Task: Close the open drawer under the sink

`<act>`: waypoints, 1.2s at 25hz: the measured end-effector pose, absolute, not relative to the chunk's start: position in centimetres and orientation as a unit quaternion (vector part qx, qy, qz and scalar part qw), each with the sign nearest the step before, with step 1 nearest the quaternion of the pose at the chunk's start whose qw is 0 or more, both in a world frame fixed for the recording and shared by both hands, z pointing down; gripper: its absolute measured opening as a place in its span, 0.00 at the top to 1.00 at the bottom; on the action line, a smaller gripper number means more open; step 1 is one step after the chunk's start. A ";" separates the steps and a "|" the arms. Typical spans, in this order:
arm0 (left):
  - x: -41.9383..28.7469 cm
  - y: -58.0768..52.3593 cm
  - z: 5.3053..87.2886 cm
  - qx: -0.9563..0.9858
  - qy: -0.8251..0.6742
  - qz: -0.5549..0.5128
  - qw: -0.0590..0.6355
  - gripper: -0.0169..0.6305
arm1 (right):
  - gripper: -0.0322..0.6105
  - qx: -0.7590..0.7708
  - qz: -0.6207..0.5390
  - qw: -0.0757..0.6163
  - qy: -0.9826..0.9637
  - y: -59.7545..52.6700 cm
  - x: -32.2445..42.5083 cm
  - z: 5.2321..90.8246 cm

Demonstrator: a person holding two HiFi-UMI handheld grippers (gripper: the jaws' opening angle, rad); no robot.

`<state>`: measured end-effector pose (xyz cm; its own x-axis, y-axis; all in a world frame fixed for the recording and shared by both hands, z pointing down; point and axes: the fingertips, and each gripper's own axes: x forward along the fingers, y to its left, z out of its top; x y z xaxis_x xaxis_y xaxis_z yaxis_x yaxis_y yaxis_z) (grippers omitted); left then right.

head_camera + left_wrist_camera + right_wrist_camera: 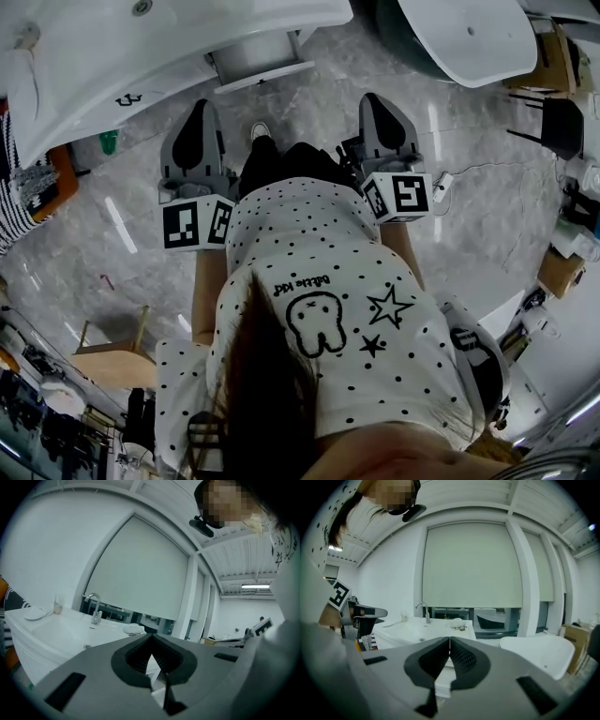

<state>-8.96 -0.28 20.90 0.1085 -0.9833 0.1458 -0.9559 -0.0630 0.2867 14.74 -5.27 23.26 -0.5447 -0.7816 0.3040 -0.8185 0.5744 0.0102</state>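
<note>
Drawer [263,53] under the sink [112,56] is standing pulled out ahead of me, not yet touched by my tips. I am holding my left gripper [197,112] and right gripper [380,105] side by side, each with fingers pressed together on nothing (blunt noses, good for pushing). I am aiming to plant both against its front, evenly spaced, pushing straight so it is not skewing.

From my feed, the white open drawer [265,67] sticks out under the front edge of the white ceramic sink [141,56], chrome tap [94,607] at its far edge, white oval tub [469,37] off to the right.
</note>
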 end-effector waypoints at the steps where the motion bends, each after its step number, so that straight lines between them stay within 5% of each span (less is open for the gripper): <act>1: -8.9 -0.4 20.8 0.728 -0.666 -0.043 0.156 0.97 | 0.93 0.461 0.063 0.138 -0.874 -5.6 15.2 22.8; 30: -11.1 2.7 19.8 0.675 -0.725 -0.050 0.127 0.97 | 0.93 0.391 0.049 0.101 -0.913 -5.5 10.3 20.0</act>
<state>-11.12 2.70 19.81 -0.0557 -0.9916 0.1168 -0.9660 0.0831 0.2448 10.30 -5.54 20.05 -0.6735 -0.7045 0.2236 -0.7244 0.6893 -0.0099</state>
